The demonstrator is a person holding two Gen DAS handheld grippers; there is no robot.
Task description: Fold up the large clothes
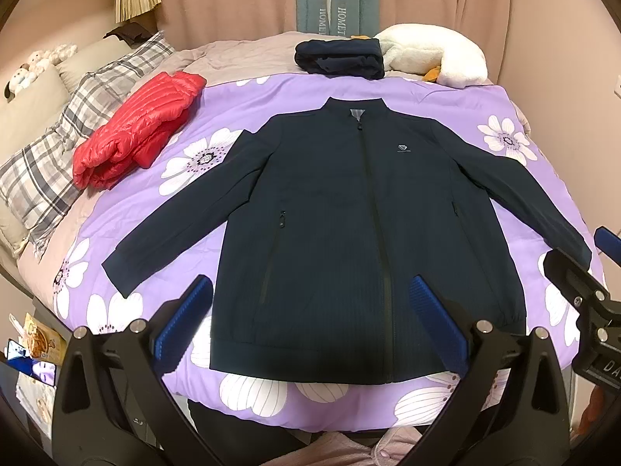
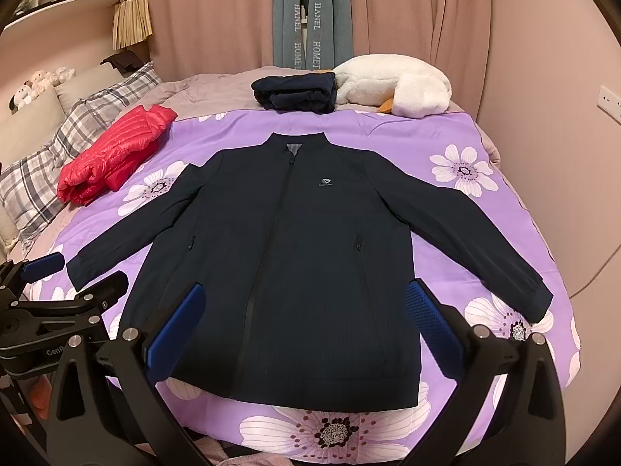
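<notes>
A dark navy zip jacket lies flat and face up on the purple floral bedspread, sleeves spread to both sides, collar at the far end. It shows the same way in the right wrist view. My left gripper is open and empty, held above the jacket's hem. My right gripper is open and empty above the hem too. The right gripper also shows at the right edge of the left wrist view, and the left gripper at the left edge of the right wrist view.
A folded red puffer jacket lies at the left by plaid pillows. A folded dark garment and a white plush toy sit at the bed's far end. Pink curtains hang behind. The bed's near edge is close.
</notes>
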